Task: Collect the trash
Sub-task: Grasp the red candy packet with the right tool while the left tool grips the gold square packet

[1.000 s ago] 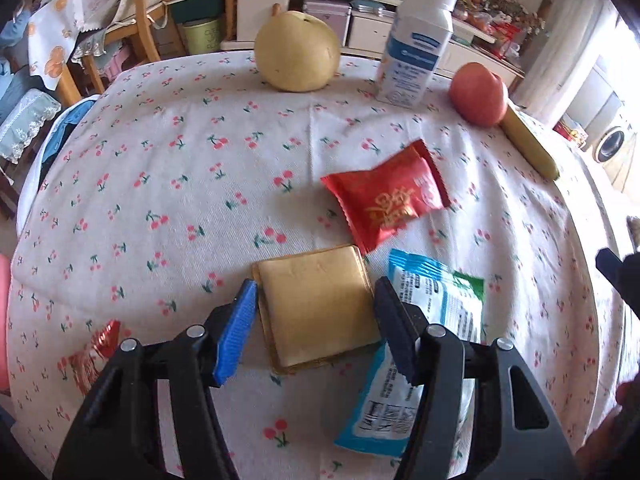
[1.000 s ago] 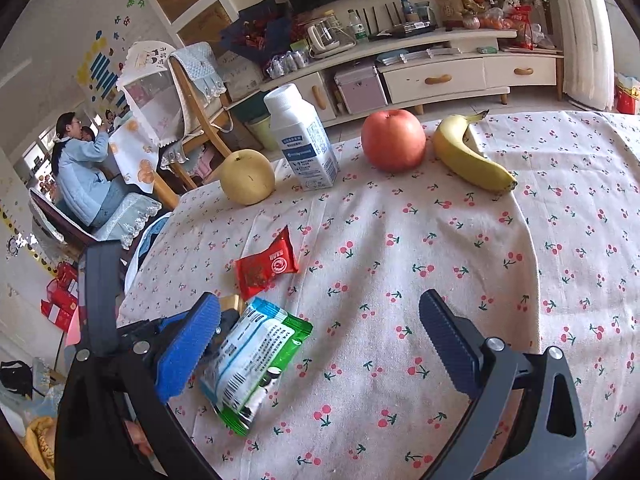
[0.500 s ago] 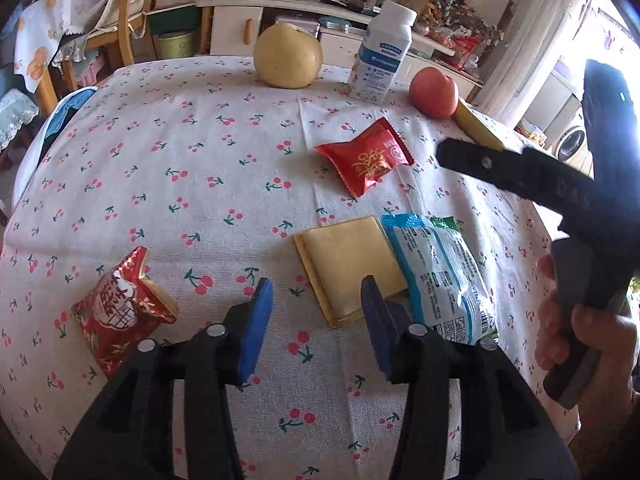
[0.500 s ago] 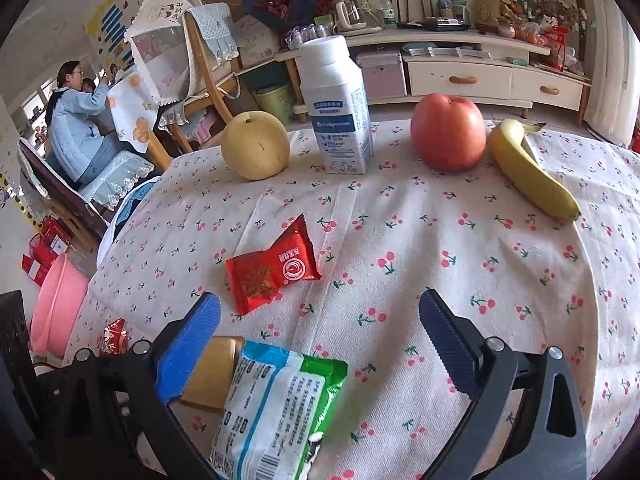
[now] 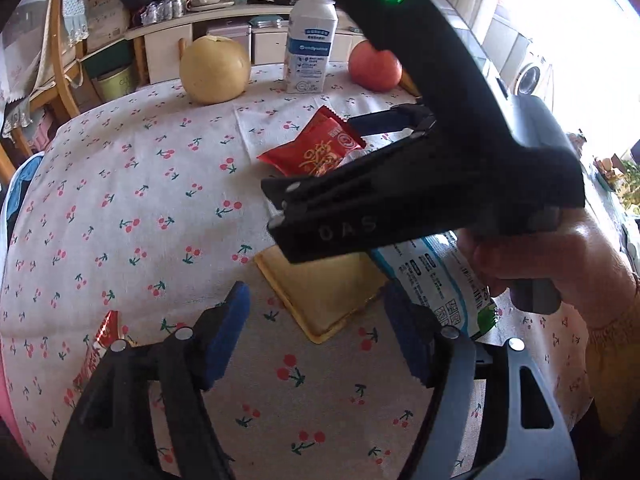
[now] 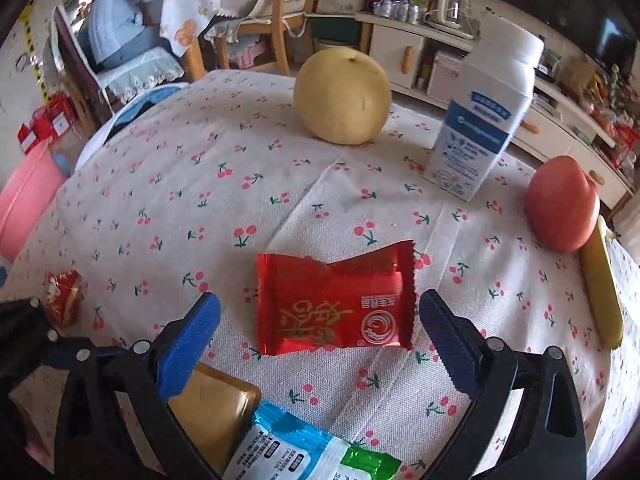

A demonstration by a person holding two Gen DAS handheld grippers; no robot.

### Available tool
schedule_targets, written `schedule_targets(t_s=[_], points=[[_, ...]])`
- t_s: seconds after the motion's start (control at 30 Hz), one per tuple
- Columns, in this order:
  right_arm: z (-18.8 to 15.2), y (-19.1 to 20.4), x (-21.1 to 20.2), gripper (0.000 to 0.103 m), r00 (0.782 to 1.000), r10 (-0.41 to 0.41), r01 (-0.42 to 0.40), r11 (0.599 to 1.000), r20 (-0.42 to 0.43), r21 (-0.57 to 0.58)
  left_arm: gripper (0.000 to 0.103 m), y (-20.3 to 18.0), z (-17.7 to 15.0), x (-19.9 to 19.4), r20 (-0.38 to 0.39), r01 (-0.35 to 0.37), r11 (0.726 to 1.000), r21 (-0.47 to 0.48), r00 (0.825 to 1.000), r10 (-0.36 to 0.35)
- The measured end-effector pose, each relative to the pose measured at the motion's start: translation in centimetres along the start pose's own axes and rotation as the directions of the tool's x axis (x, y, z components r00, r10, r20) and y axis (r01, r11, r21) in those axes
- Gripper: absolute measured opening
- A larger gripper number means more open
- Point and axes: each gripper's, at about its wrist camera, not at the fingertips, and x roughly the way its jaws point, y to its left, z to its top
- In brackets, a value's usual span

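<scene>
A red snack wrapper (image 6: 334, 302) lies flat on the cherry-print tablecloth, between the open fingers of my right gripper (image 6: 320, 340); it also shows in the left wrist view (image 5: 316, 152). A flat yellow packet (image 5: 320, 292) and a blue-white-green wrapper (image 5: 440, 280) lie just beyond my left gripper (image 5: 320, 332), which is open and empty. A small crumpled red wrapper (image 5: 102, 340) lies at the left. The right gripper's black body (image 5: 420, 168) crosses the left wrist view and hides part of the wrappers.
At the far side stand a yellow pear (image 6: 342, 96), a white-blue milk bottle (image 6: 484, 120), a red apple (image 6: 562, 204) and a banana (image 6: 602, 284). A pink basin (image 6: 24, 200) sits off the table's left. A person (image 6: 120, 12) sits beyond on a chair.
My right gripper has moved forward over the table until its open fingers flank the red wrapper. My left gripper has pulled back from the yellow packet, still open.
</scene>
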Motion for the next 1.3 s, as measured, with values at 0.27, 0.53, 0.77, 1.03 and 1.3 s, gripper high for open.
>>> schedule_targets(t_s=[0.27, 0.53, 0.77, 1.03, 1.3], points=[[-1.1, -1.5, -0.6, 0.067, 0.997, 0.065, -0.065, 0.998, 0.029, 0.010, 0.084, 0.1, 1.1, 0.8, -0.013, 0.009, 0.996, 0.084, 1.000, -0.008], [-2.1, -3.0, -1.9, 0.056, 0.994, 0.093, -0.097, 0.992, 0.048, 0.081, 0.087, -0.7, 1.2, 1.8, -0.021, 0.018, 0.981, 0.195, 1.000, -0.014], [-2.3, -4.4, -3.9, 0.032, 0.986, 0.134, -0.149, 0.976, 0.101, 0.160, 0.088, -2.1, 0.4, 1.9, -0.046, 0.086, 0.964, 0.250, 0.996, -0.077], [-3.1, -5.4, -3.6, 0.055, 0.983, 0.167, -0.180, 0.965, 0.081, 0.192, 0.088, -3.8, -0.1, 1.4, -0.069, 0.118, 0.937, 0.329, 0.993, -0.100], [-2.7, -4.3, -2.6, 0.090, 0.992, 0.117, -0.122, 0.981, 0.044, 0.148, 0.088, -4.2, 0.3, 2.2, 0.047, -0.003, 0.930, 0.367, 0.999, -0.015]])
